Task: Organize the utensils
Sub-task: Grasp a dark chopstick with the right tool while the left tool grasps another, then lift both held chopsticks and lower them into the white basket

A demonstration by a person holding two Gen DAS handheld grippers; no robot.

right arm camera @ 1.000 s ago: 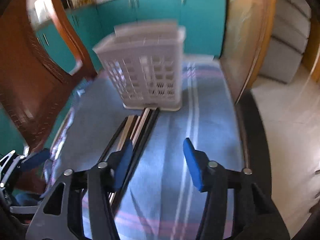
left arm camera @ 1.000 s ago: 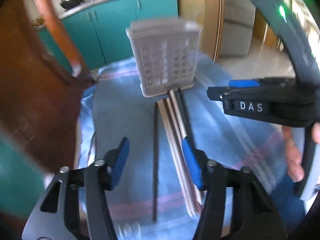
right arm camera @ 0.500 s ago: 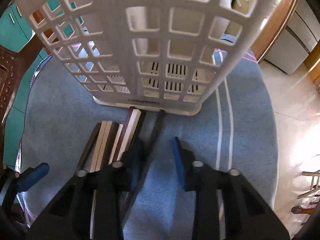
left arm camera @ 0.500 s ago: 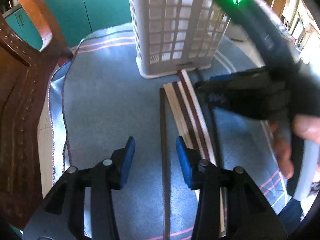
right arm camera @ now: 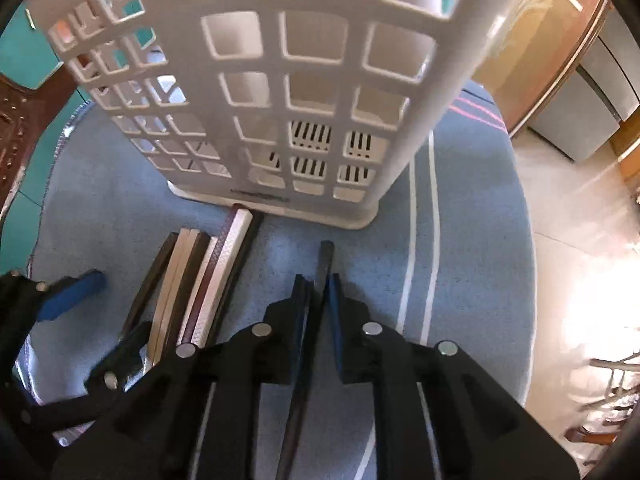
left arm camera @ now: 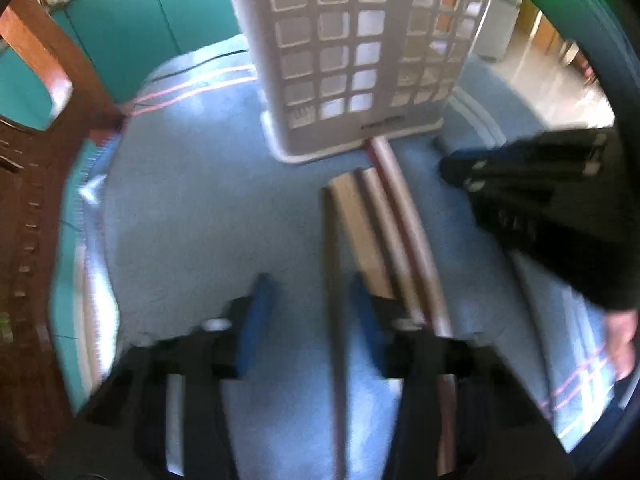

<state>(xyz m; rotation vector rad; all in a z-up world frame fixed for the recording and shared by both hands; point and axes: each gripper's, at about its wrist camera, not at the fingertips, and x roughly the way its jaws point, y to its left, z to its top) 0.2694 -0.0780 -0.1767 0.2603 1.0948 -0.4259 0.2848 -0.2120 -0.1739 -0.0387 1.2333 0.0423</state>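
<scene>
Right wrist view: dark chopstick point(right arm camera: 322, 268) is clamped near its end by right gripper point(right arm camera: 319, 280); judged light, stiff, slippery. Left gripper point(left arm camera: 306, 312) is held wide over another chopstick point(left arm camera: 334, 280).

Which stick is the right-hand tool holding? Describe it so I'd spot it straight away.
Find the white lattice basket standing on the blue cloth. In front of it lies a row of chopsticks; just to their right, the right gripper has its jaws closed on a dark chopstick. It is the only one apart from the row.
</scene>
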